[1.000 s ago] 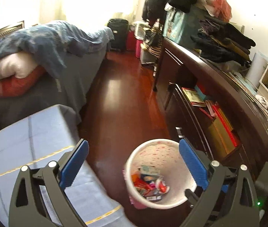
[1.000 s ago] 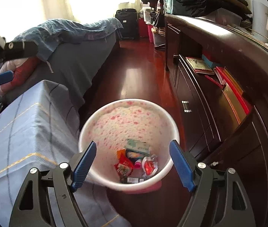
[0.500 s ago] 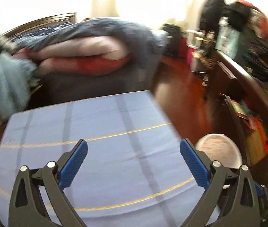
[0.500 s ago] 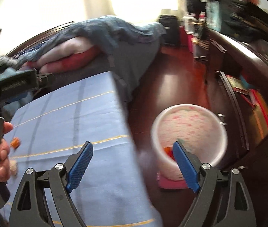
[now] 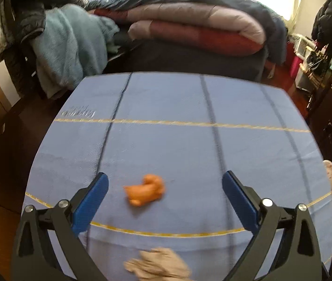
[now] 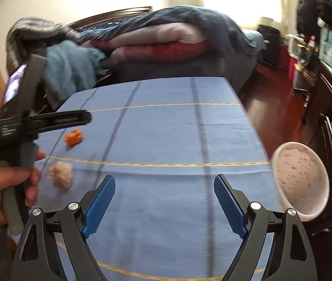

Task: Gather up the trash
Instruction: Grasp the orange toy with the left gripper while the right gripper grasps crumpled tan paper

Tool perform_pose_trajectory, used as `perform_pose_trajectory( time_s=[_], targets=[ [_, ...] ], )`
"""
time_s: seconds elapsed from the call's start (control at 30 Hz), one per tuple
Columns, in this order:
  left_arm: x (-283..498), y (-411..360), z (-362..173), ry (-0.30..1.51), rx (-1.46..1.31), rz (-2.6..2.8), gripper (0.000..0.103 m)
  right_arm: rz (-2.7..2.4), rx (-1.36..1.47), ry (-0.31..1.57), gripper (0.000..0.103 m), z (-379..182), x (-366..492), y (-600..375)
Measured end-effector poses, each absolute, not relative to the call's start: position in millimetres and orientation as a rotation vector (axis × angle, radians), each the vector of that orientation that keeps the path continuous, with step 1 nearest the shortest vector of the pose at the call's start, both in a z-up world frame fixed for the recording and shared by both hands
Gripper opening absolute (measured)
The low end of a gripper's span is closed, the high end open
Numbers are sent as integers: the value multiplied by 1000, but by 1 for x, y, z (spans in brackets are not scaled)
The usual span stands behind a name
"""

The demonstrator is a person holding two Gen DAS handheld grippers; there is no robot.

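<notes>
Left tool agape — over orange scrap

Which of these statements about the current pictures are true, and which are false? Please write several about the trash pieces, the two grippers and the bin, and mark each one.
1. The left gripper is open, with the orange scrap lying between its fingers. True.
2. The right gripper is shut on the beige crumpled wad. False: it is open and empty; the wad lies apart from it on the blue tablecloth.
3. The white trash bin with pink speckles stands off the right edge of the cloth. True.
4. The orange scrap is already in the bin. False: it lies on the tablecloth.
5. Both trash pieces lie on the cloth's left part in the right wrist view. True.
</notes>
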State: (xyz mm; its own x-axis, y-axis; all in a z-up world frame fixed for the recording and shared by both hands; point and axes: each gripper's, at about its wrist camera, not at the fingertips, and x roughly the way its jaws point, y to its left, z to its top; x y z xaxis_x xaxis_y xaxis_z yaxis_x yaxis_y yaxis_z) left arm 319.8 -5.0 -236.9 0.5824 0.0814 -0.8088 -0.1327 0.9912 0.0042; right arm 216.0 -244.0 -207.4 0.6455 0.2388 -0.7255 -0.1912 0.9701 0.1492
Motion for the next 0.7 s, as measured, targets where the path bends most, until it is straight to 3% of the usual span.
perform_pose_trajectory(
  time_s=[0.33,0.4,0.7],
  targets=[
    [330,19,-273,1021,-71,75,65,308,-7,847,86,-209,211,-193],
    [330,19,-273,1001,-34,74,44,311,-11,855,86,-212,213,-187],
    [314,47,-259,929,-105,77,43,384,-42,882,86,-223,223,-142]
  ],
)
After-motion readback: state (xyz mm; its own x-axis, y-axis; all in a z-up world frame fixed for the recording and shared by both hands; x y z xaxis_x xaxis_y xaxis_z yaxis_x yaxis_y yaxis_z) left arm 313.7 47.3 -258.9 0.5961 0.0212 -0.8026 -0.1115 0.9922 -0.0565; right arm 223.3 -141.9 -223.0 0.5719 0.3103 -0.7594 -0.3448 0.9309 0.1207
